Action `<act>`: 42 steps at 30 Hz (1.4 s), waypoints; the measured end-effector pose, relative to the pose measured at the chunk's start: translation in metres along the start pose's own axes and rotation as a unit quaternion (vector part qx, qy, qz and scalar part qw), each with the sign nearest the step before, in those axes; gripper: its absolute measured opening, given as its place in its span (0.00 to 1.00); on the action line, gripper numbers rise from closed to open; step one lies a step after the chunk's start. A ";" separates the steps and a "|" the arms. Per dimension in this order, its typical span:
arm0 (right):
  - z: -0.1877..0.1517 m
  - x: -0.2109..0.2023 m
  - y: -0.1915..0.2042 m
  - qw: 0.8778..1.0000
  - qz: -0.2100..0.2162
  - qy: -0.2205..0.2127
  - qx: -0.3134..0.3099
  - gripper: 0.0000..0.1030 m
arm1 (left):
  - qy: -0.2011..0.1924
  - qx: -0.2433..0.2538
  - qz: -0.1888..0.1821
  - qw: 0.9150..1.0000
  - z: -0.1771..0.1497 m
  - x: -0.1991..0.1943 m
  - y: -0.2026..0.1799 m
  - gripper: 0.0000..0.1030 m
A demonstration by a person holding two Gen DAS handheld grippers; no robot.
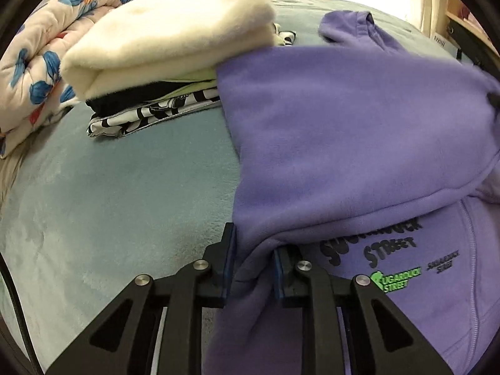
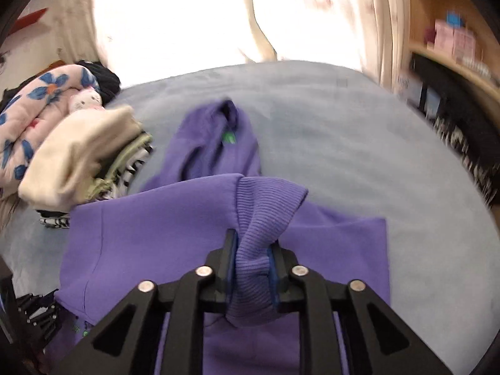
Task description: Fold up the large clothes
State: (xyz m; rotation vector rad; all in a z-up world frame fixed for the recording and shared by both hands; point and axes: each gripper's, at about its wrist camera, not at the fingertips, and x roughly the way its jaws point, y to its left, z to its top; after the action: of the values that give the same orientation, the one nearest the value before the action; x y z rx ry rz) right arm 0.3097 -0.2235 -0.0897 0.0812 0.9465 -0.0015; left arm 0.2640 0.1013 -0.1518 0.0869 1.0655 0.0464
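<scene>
A purple fleece hoodie (image 1: pixel 343 131) with black and green "Sugarduck Street" print lies on the grey-blue bed cover (image 1: pixel 109 193). My left gripper (image 1: pixel 254 259) is shut on a bunched fold of the hoodie's edge, lifting it over the printed front. In the right wrist view my right gripper (image 2: pixel 252 256) is shut on the ribbed cuff (image 2: pixel 265 212) of a sleeve, held above the hoodie body (image 2: pixel 150 234). The hood (image 2: pixel 218 137) lies spread toward the far side of the bed cover (image 2: pixel 375 156).
A stack of folded clothes topped by a cream fleece (image 1: pixel 162 40) sits at the far left, also in the right wrist view (image 2: pixel 78 153). A floral quilt (image 1: pixel 40 50) lies behind it. Wooden shelves (image 2: pixel 453 56) stand at the right; curtains hang behind.
</scene>
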 end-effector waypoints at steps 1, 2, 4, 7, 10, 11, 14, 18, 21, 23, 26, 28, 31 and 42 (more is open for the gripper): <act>-0.005 0.020 -0.004 0.999 -0.009 0.040 0.000 0.31 | 0.002 0.002 -0.001 1.000 0.000 0.002 -0.001 0.21; -0.010 0.034 -0.007 0.997 -0.021 0.072 0.000 0.32 | 0.003 0.005 -0.003 1.000 0.000 0.003 0.000 0.24; -0.019 0.037 -0.019 0.997 -0.001 0.080 0.024 0.36 | 0.007 0.021 -0.017 1.000 0.000 -0.001 0.005 0.31; -0.027 0.010 -0.046 0.994 0.048 0.046 0.088 0.47 | 0.014 0.039 -0.050 0.998 -0.005 -0.019 0.017 0.52; -0.036 -0.016 -0.061 0.993 0.050 0.007 0.105 0.51 | -0.006 0.040 -0.075 0.996 -0.008 -0.047 0.029 0.54; -0.038 -0.019 -0.057 0.994 0.045 0.004 0.101 0.51 | -0.020 0.039 -0.077 0.996 -0.005 -0.057 0.031 0.56; -0.036 -0.019 -0.027 0.996 0.050 0.016 0.070 0.51 | -0.056 0.030 -0.084 0.994 0.010 -0.074 0.021 0.57; -0.033 -0.017 0.029 0.995 0.093 0.008 0.026 0.51 | -0.113 0.018 -0.093 0.989 0.035 -0.074 -0.013 0.57; -0.028 -0.002 0.067 0.995 0.097 0.005 -0.003 0.51 | -0.121 0.011 -0.098 0.988 0.054 -0.056 -0.044 0.57; -0.024 0.016 0.083 0.995 0.100 0.013 -0.009 0.51 | -0.115 0.004 -0.097 0.989 0.064 -0.038 -0.061 0.57; -0.018 0.037 0.082 0.998 0.060 0.010 -0.024 0.51 | -0.095 0.002 -0.065 0.993 0.076 -0.002 -0.073 0.57; -0.015 0.046 0.069 0.999 0.021 0.010 -0.025 0.51 | -0.086 0.012 -0.028 0.996 0.081 0.022 -0.072 0.57; -0.010 0.054 0.026 1.000 -0.003 0.008 -0.005 0.29 | -0.101 0.010 -0.022 0.995 0.082 0.037 -0.050 0.57; -0.028 0.019 -0.039 0.999 -0.010 0.022 0.048 0.22 | -0.081 -0.002 -0.016 0.997 0.079 0.032 -0.010 0.57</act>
State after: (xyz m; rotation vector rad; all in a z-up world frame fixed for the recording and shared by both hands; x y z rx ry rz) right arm 0.2969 -0.2603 -0.1236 0.1606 0.9921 -0.0641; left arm 0.3482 0.0896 -0.1427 0.0685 0.9048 0.0115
